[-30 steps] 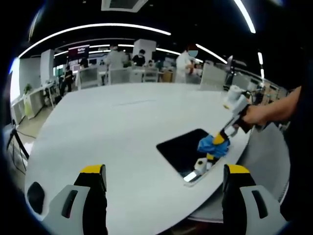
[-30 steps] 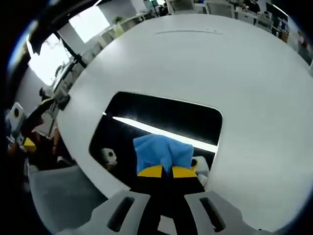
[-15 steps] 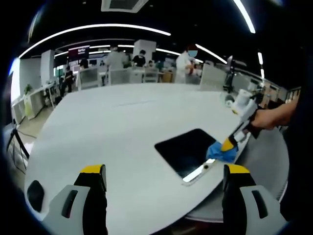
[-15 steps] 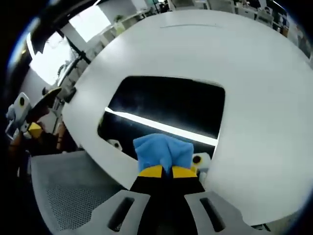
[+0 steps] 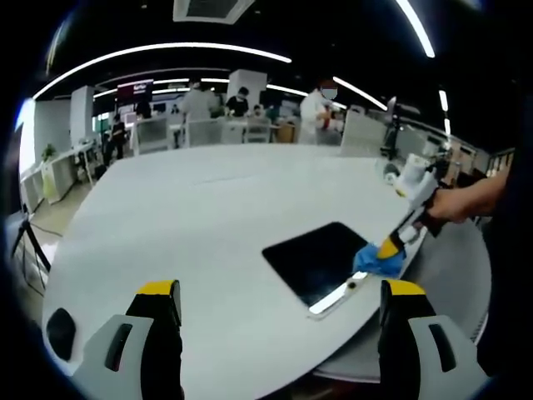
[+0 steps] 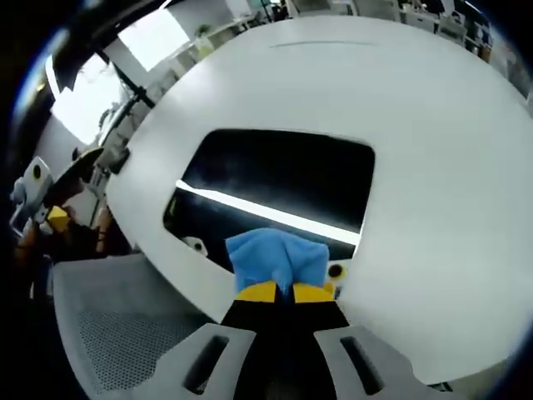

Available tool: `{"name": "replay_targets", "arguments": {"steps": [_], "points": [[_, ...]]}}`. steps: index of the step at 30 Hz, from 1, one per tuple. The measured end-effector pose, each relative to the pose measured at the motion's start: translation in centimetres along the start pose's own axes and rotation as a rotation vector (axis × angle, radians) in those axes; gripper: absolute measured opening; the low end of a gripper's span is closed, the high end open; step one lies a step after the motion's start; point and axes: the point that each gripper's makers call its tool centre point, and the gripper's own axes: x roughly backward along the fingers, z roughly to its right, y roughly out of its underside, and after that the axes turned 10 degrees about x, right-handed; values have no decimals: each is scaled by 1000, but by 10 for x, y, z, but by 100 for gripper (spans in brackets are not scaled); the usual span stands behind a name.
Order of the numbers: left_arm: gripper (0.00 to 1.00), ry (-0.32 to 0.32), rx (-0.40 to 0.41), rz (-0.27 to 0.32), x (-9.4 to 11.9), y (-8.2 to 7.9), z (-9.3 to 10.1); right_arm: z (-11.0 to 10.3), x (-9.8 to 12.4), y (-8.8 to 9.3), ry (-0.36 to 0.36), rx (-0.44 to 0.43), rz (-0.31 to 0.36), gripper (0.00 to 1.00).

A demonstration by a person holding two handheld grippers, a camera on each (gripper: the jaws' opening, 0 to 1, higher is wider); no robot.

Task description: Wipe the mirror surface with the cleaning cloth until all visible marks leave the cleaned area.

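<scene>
The right gripper has its jaws clenched on the blue cloth, which presses on the near edge of the mirror lying flat on the white bench; the left gripper, jaws released, hovers over bare bench

Left gripper: fingers spread wide apart, nothing between them, held above the near side of the worktop, clear of the mirror.

Right gripper: fingers pressed together on the cleaning cloth, the yellow tips just showing under the blue fold. The tips sit at the mirror's edge nearest the worktop rim, with the cloth against the glass. In the left gripper view the right gripper slants down toward that edge, gripped by the person's hand, forearm reaching in from the right.
</scene>
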Motion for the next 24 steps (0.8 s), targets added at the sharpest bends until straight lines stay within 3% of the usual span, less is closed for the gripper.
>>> {"name": "replay_targets", "arguments": {"steps": [11,24], "points": [[100,1,4,-4,-3,1,1,19,9,9,28,-46,-16,0],[100,3,8,-6,-6,1,-2,23,5,0,51,-55,-27,0]]}}
